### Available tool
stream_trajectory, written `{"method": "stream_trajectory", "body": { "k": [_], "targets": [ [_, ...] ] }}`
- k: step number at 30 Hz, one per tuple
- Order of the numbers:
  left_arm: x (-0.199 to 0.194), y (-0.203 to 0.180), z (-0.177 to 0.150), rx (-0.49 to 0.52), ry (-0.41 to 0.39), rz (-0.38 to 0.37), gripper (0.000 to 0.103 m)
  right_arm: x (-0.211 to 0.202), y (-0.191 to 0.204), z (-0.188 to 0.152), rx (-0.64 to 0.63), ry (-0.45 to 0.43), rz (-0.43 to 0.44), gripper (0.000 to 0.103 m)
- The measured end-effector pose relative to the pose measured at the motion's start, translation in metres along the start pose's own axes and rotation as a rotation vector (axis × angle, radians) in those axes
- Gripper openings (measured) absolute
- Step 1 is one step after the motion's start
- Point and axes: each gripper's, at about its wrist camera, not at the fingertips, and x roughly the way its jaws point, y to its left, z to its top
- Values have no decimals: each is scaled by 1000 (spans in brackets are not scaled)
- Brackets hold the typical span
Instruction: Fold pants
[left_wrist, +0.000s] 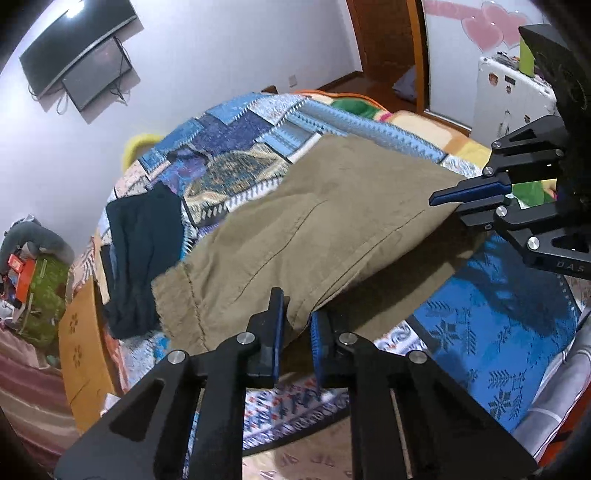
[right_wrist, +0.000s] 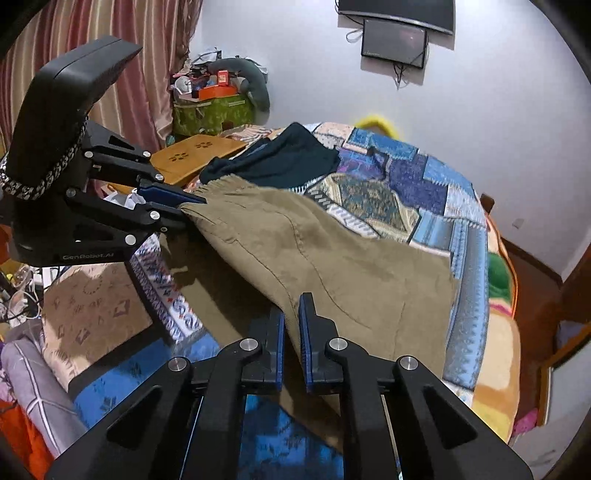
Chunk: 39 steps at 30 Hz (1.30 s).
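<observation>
Now, left tool (left_wrist: 297, 325): pinching the near edge of the olive-brown corduroy pants (left_wrist: 325, 221).
Right tool (right_wrist: 291, 325): pinching the same edge, further along.
Pants: half lifted, rest on the blue patchwork-quilted bed (left_wrist: 236, 147).
Technique: probably move both tools level, edge taut.
Count: two tools, one olive pair, one dark folded garment (left_wrist: 142, 254).

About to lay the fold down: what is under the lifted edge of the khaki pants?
Under the raised near edge of the khaki pants only the patchwork quilt shows, in shadow. Farther back the pants cover the quilt, so anything beneath there is hidden. The dark garment lies beside them.
</observation>
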Motion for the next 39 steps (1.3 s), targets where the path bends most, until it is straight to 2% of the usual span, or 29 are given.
{"method": "stream_trajectory", "body": {
  "k": [6,10,14,17,19,21,24,28,36,39],
  "targets": [
    [5,4,-21,-95,37,-47,22,11,2,-16,67,40,41,13],
    [-7,19,-35,-185,27,-83,31,5,0,-22,117,47,58,16],
    [-23,35,-44,-262,-3,-94,33,-8,-3,-24,161,31,74,17],
    [-35,53,-47,-325,-32,-81,38,-20,-6,-22,178,3,68,17],
    [-39,67,-47,-369,-49,-64,50,-26,-9,-19,193,-18,58,17],
    [-39,80,-46,-410,-56,-31,57,-29,-14,-15,208,-38,45,17],
    [-34,95,-44,-455,-51,-1,61,-31,-23,-9,243,-67,24,24],
    [-14,109,-46,-499,-15,-10,72,-24,-36,-7,304,-80,2,35],
    [25,105,-58,-544,89,-128,74,14,-43,-19,390,10,39,36],
    [26,102,-60,-544,85,-127,70,28,-40,-24,393,55,57,36]
  ]
}}
